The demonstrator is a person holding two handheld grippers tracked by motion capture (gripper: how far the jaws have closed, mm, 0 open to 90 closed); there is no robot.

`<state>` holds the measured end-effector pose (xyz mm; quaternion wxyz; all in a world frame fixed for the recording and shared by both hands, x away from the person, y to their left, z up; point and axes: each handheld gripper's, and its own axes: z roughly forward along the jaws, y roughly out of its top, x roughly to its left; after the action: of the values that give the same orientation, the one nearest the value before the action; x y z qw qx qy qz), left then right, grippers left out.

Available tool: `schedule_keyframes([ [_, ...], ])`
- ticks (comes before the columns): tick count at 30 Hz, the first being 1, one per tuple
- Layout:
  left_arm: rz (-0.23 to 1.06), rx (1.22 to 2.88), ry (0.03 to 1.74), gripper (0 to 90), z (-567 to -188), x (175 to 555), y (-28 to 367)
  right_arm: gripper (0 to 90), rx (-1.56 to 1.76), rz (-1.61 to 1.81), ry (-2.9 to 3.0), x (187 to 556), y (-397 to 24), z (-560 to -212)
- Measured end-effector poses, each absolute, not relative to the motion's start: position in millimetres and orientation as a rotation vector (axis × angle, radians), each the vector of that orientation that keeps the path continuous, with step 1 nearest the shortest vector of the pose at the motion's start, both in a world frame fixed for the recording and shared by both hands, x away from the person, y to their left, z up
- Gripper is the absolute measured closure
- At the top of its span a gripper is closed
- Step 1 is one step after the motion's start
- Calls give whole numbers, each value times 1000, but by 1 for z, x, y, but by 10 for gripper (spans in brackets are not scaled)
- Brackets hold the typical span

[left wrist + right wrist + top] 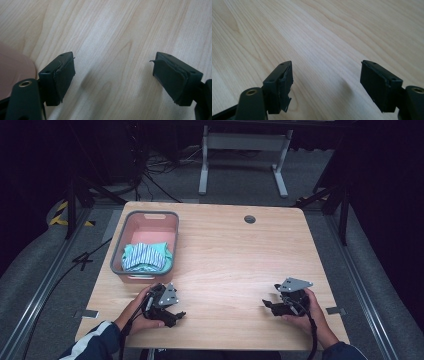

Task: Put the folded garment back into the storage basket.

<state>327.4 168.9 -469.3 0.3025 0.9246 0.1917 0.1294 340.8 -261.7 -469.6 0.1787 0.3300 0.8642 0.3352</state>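
Observation:
A pink basket with a grey rim (118, 251) stands at the table's left side and holds folded teal and striped cloth (146, 256). Just in front of it, near the table's front edge, a hand holds my left gripper (176, 315) open over bare wood; its jaws stand wide apart with nothing between them (113, 75), and a pink corner of the basket (12, 67) shows at the left of that view. At the front right, my right gripper (267, 304) also stands open and empty (327, 82) above the wood.
The wooden table (235, 255) has a round cable hole (250, 219) near its far edge. Beyond the table stand a white frame leg (203, 165) and cables on a grey floor. Dark tripod legs (80, 195) flank the table on both sides.

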Motion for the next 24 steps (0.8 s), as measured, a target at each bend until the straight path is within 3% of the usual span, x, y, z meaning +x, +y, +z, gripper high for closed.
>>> schedule_keyframes([
  [12, 209, 2344, 623, 152, -480, 328, 176, 203, 1075, 1047, 2387, 332, -291, -485],
  [24, 224, 2306, 628, 144, -483, 325, 177, 188, 1080, 1052, 2374, 332, -292, -486],
])
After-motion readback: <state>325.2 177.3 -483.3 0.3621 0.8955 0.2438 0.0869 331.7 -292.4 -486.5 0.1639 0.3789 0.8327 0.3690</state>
